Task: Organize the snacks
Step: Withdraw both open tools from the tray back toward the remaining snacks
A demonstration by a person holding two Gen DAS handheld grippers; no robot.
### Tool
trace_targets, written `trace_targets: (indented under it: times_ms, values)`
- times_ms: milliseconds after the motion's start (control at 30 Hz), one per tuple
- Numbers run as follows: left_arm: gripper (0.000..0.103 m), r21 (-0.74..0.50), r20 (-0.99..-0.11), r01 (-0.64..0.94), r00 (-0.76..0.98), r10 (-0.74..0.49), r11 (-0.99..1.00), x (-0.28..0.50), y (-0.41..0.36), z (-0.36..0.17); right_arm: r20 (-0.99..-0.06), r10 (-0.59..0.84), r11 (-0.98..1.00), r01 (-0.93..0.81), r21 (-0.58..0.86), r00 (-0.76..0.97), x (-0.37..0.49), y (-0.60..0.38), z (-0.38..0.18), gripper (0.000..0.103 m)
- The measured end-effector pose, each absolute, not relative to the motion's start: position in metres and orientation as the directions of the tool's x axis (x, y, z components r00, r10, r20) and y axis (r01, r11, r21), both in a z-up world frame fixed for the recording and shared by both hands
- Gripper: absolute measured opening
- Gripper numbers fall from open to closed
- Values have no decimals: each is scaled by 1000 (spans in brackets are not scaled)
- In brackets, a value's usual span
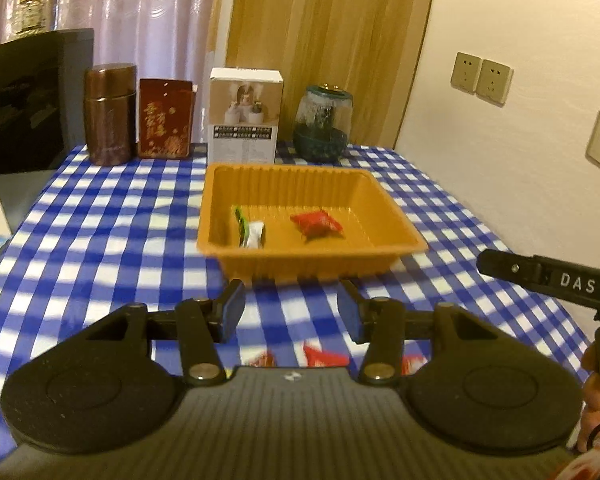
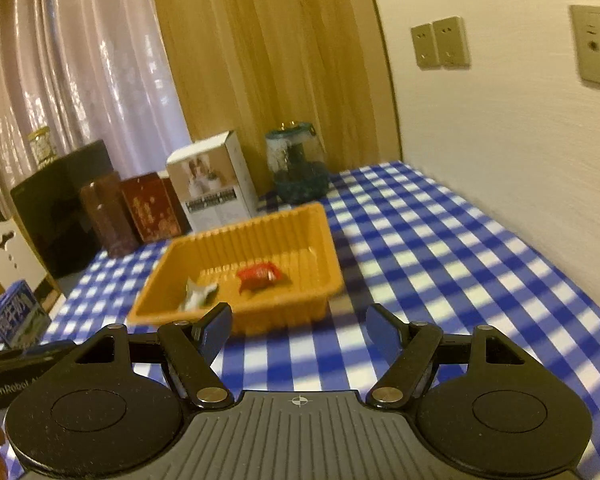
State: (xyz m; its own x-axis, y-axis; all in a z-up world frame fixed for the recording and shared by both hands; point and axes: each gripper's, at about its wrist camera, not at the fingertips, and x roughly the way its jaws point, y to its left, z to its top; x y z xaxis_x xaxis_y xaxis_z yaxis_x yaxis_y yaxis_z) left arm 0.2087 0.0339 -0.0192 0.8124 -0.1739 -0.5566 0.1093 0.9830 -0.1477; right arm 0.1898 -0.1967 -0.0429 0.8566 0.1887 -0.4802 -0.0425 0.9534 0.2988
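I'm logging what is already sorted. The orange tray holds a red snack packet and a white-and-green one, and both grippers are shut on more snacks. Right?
Not quite. Both views show the left gripper and right gripper with jaws open and nothing between them. The orange tray does hold the red snack packet and the white-and-green one.

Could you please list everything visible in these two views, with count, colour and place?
tray: one, orange, mid-table
red snack: one, inside tray, right part
white-green snack: one, inside tray, left part
red packets: at least two, on cloth under left gripper, partly hidden
tablecloth: one, blue-white check
canister: one, brown, back row, far left
red box: one, beside canister
white box: one, behind tray
glass jar: one, dark green, right of white box
left gripper: fingers apart, empty
right gripper: fingers apart, empty
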Motion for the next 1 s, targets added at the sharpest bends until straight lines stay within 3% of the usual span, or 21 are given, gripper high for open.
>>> trace_targets:
  times_ms: [533, 1000]
  values:
    - [47, -156, -609, -5, 788, -93, 988, 98, 50, -32, -549, 207, 946, -23, 323, 810, 84, -197, -54, 74]
    - [47, -149, -618, -32, 783, -68, 988, 82, 59, -34, -591, 205, 946, -3, 325, 780, 71, -190, -73, 74]
